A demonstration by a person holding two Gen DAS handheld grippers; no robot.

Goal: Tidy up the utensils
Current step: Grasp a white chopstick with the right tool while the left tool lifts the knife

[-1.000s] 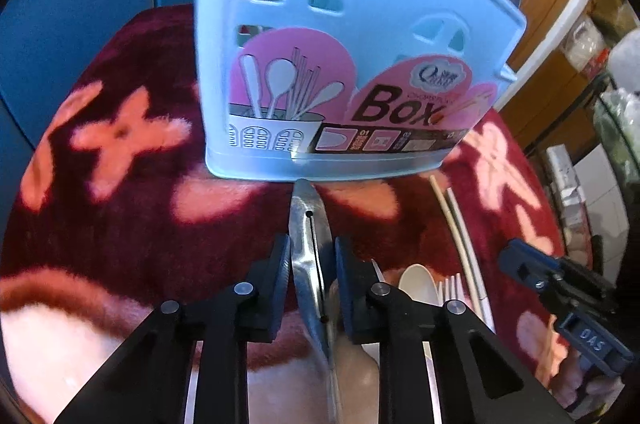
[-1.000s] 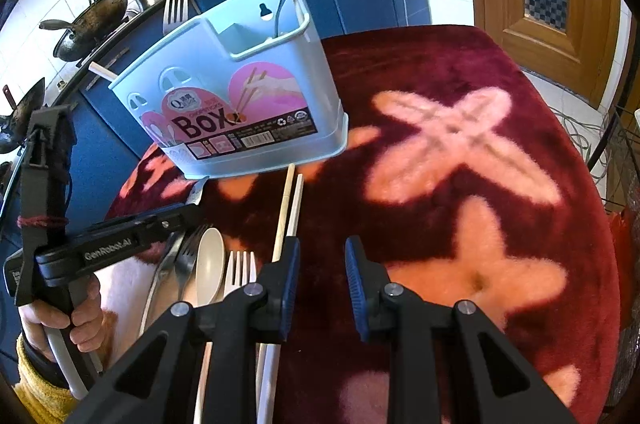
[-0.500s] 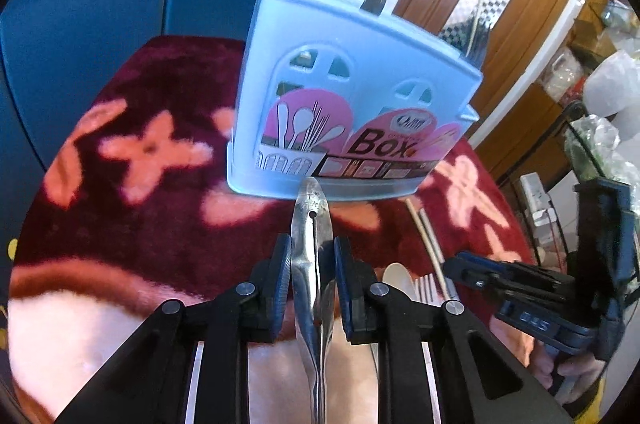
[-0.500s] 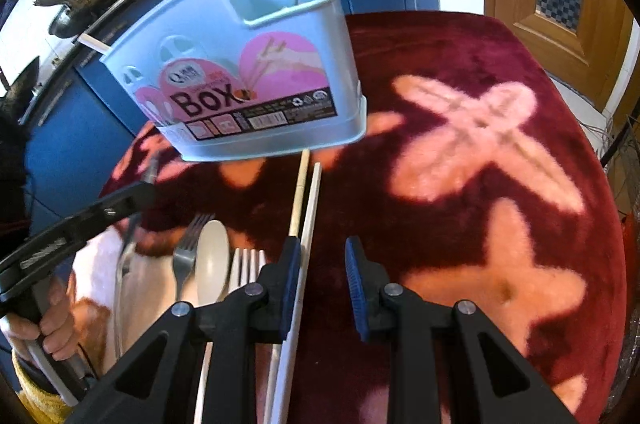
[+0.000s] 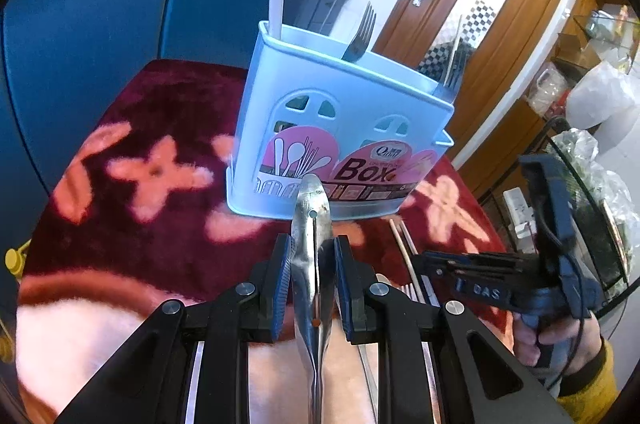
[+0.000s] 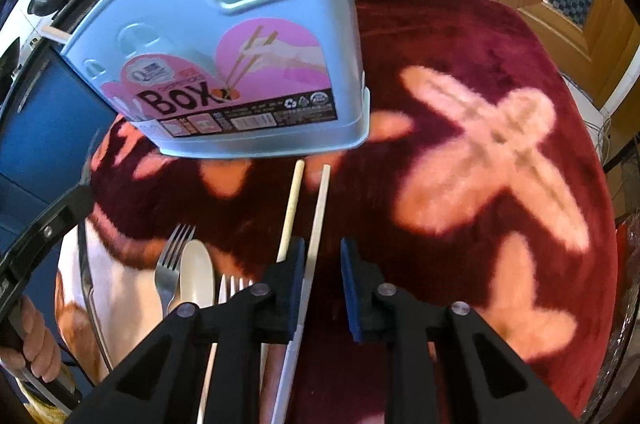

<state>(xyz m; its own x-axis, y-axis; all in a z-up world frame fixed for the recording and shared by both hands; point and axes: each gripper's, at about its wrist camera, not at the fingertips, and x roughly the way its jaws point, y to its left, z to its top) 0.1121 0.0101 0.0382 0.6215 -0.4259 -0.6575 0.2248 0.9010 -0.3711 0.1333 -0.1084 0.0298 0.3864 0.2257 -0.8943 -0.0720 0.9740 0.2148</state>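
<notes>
Here the left tongs (image 5: 312, 284) are clamped on a metal knife (image 5: 311, 248) — its long axis runs straight forward along the fingers, tip pointing at the blue utensil box (image 5: 336, 127) just beyond. The right tongs (image 6: 322, 284) stand narrowly parted, holding nothing, with a white chopstick (image 6: 316, 224) lying lengthwise between the fingers on the red flowered table (image 6: 480, 103), a second chopstick (image 6: 290, 212) just beside — both point toward the box.
</notes>
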